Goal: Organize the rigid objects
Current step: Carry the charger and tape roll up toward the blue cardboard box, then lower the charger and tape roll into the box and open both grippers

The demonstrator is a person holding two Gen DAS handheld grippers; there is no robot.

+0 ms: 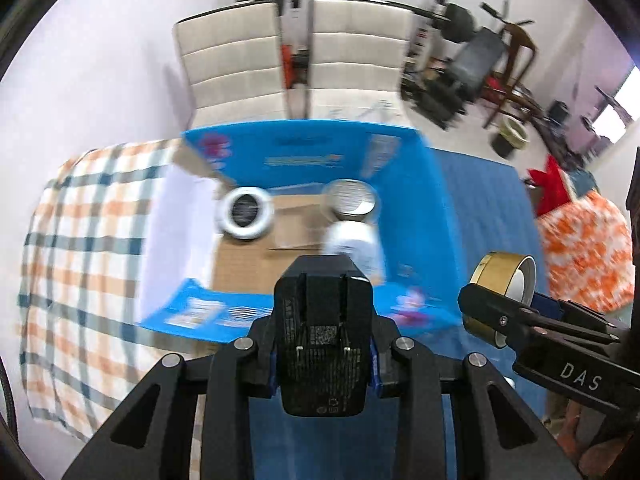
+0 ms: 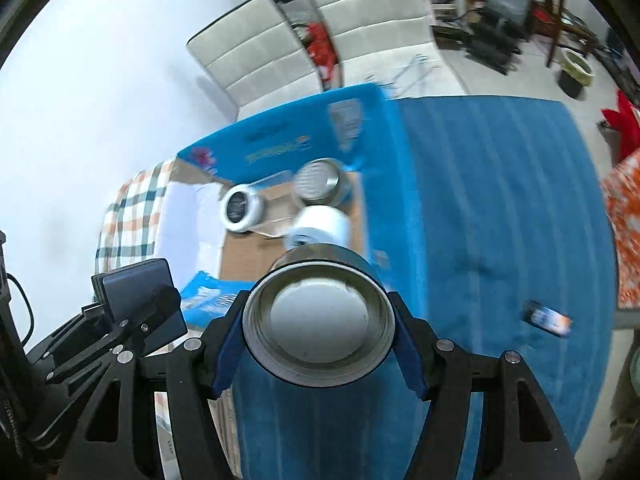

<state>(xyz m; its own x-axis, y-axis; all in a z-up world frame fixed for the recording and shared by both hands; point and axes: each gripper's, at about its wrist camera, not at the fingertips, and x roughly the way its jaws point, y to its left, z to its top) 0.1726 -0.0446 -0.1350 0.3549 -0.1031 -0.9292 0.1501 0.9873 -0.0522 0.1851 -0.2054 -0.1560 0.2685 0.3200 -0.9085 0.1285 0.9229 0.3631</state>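
Note:
My left gripper [image 1: 323, 344] is shut on a black power adapter [image 1: 323, 340] and holds it above the near edge of an open blue cardboard box [image 1: 404, 168]. My right gripper [image 2: 318, 320] is shut on a roll of tape [image 2: 318, 320] with a wide hollow core; it shows as a gold-brown roll in the left wrist view [image 1: 502, 292]. The adapter shows at the left of the right wrist view [image 2: 140, 300]. Inside the box [image 2: 384, 152] lie a white-rimmed round tin [image 1: 245, 212], a metal tin [image 1: 352, 200] and a white cylinder [image 1: 352, 244].
The box stands on a blue cloth [image 2: 500, 200] beside a plaid cloth [image 1: 80, 240]. A small dark packet [image 2: 546, 318] lies on the blue cloth at right. An orange patterned cushion [image 1: 580, 248] is at the right. White chairs [image 1: 248, 60] stand behind.

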